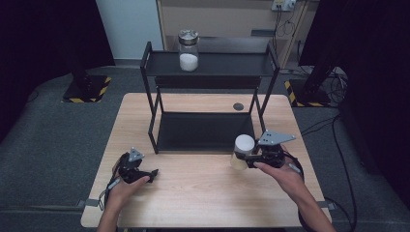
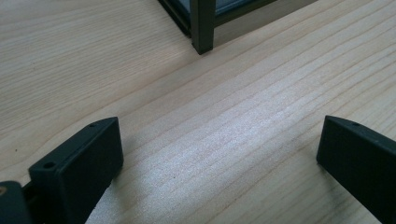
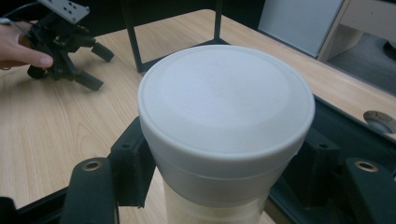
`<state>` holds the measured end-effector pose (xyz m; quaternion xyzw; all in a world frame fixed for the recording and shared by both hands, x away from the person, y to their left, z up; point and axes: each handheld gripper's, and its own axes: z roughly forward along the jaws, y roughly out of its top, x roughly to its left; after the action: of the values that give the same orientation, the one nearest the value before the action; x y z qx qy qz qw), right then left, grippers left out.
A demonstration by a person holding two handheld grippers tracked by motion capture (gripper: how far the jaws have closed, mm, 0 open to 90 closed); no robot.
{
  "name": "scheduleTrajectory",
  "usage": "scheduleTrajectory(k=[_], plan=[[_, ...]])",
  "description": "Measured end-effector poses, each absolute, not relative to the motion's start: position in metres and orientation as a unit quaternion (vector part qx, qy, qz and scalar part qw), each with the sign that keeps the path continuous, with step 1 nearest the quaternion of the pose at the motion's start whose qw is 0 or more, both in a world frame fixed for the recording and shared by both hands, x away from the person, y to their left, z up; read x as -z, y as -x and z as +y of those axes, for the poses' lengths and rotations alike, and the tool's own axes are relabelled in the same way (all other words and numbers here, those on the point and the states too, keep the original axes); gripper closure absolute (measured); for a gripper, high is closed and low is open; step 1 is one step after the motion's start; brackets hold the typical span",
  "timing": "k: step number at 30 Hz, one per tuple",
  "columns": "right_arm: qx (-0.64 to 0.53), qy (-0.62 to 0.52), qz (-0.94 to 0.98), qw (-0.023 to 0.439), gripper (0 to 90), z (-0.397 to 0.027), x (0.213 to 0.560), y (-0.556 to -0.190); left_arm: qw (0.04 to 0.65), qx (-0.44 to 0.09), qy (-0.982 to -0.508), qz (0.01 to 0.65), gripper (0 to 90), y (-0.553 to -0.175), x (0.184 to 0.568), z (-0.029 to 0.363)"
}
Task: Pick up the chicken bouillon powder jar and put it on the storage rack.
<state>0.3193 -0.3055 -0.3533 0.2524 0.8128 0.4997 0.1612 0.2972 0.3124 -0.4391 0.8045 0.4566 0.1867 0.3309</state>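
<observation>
The right gripper (image 1: 247, 158) is clamped on a white-lidded jar (image 1: 243, 151) – upright, held above the table (image 1: 203, 193) just in front of the rack (image 1: 208, 130), at its right end. The left gripper (image 1: 153, 175) rests on the table near the rack's front left leg, jaws wide apart with nothing between them

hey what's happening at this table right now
A person holds a gripper in each hand at a light wooden table. The right gripper is clamped on a white-lidded pale plastic jar beside a black two-tier metal shelf. The left gripper rests open, holding nothing. A glass jar of white powder stands on the top tier.
</observation>
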Motion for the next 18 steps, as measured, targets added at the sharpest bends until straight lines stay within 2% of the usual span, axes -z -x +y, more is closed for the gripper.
scheduleTrajectory(k=[18], plan=[[-0.493, -0.233, 0.821, 0.169, 35.3, -0.286, 0.275, -0.349, 0.332, -0.184, -0.808, 0.451, 0.0, -0.300, 0.439, 0.314]])
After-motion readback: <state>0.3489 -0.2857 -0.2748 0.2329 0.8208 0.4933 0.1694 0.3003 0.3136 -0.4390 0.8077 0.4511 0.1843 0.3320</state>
